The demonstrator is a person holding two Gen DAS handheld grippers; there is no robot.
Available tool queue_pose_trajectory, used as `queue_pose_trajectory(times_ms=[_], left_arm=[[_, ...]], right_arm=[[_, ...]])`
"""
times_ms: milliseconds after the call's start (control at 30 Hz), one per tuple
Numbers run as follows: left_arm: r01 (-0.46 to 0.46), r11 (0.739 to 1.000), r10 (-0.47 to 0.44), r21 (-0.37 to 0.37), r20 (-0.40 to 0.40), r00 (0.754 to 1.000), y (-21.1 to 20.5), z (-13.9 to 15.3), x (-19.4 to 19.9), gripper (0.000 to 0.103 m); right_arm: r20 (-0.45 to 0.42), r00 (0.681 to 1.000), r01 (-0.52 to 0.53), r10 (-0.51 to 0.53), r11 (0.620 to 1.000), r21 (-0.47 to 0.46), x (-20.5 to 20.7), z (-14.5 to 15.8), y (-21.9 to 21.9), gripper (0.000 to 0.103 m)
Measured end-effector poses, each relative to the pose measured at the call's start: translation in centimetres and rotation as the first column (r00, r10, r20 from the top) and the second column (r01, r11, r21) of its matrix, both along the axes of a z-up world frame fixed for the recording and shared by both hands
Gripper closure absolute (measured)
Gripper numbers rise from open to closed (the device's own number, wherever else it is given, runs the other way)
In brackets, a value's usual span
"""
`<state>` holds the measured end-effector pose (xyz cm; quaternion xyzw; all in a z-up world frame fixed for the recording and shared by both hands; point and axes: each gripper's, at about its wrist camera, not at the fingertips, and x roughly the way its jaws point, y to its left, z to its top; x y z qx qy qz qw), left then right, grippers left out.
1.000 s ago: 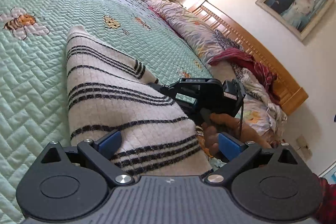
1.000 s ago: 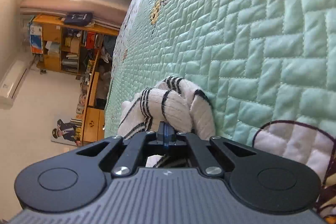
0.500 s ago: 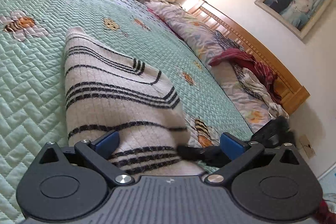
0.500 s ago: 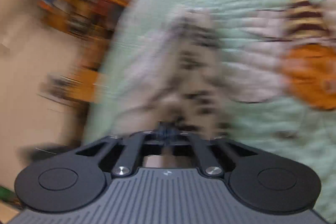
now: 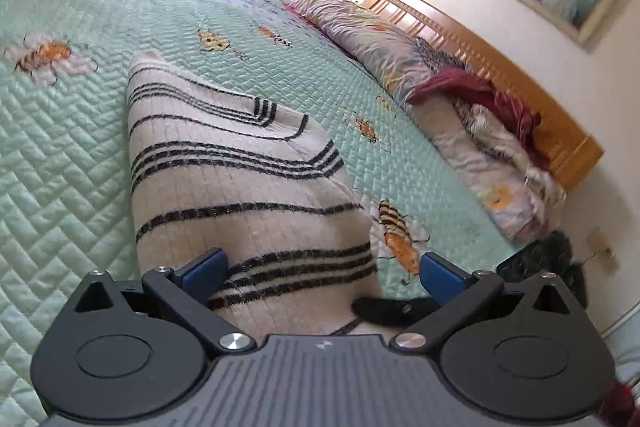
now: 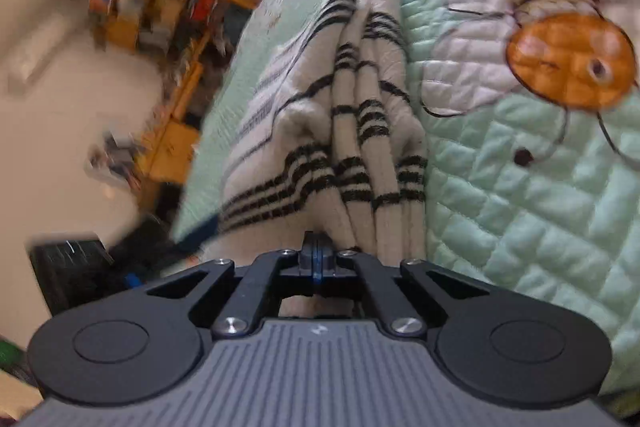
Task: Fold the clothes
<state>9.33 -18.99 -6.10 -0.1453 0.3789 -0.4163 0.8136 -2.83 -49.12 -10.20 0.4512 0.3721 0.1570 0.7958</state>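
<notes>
Right tool [image 6: 314,259] pinches the striped sweater's [image 6: 360,131] bunched edge; left tool [image 5: 320,269] gapes wide above it.

both views close over sweater [image 5: 240,187]

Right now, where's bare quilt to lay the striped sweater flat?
Open quilt left of the striped sweater, out to the flower bee. Narrower strip between the sweater's right edge and the bedding pile. Crowded there, against the headboard.
</notes>
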Motion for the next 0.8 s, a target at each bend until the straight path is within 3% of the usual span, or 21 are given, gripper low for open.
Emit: queue_pose_trajectory(times_ms=[100,300,400,500,533,567,633,700,733,800], left_arm=[[-0.013,1.000,0.013,-0.014,-0.019,1.000,0.7,0.4,0.1,0.001],[-0.049,0.998,0.048,-0.038,-0.047,0.998,2.2,1.3,0.4,0.001],[-0.100,0.993,0.098,-0.066,-0.040,0.994,3.8,1.7,0.7,0.001],[-0.155,0.985,0.150,-0.081,-0.064,0.987,5.0,1.3,1.4,0.001],[-0.162,0.984,0.156,-0.074,-0.077,0.985,5.0,0.9,1.5,0.001],[-0.168,0.983,0.162,-0.068,-0.090,0.983,5.1,0.6,1.7,0.001],[-0.158,0.986,0.152,-0.044,-0.113,0.982,4.6,-0.4,1.8,0.001],[-0.134,0.991,0.131,-0.016,-0.125,0.984,3.7,-1.2,1.5,0.001],[-0.121,0.993,0.120,-0.002,-0.131,0.984,3.3,-1.6,1.4,0.001],[-0.103,0.995,0.104,0.016,-0.126,0.986,3.0,-2.1,1.0,0.001]], right_arm=[[0.013,1.000,-0.005,0.006,0.998,-0.067,-0.2,1.1,0.2,0.103],[0.024,0.998,0.063,-0.062,0.997,-0.035,-2.9,1.1,-2.0,0.098],[0.072,0.993,0.088,-0.090,0.996,0.024,-4.3,1.8,-2.6,0.085],[0.142,0.989,0.009,-0.029,0.990,0.142,-4.2,2.3,-1.8,0.082],[0.158,0.987,-0.026,0.000,0.985,0.168,-4.1,2.3,-1.1,0.077],[0.160,0.987,-0.058,0.029,0.983,0.176,-3.9,2.0,-0.4,0.068],[0.101,0.994,-0.060,0.048,0.991,0.121,-3.2,0.5,0.5,0.063],[0.019,0.999,-0.030,0.029,0.999,0.040,-2.4,-1.4,1.1,0.089],[0.010,1.000,-0.014,0.013,0.998,0.055,-2.5,-1.8,0.7,0.103],[-0.010,1.000,0.018,-0.018,0.996,0.082,-2.6,-2.7,0.1,0.103]])
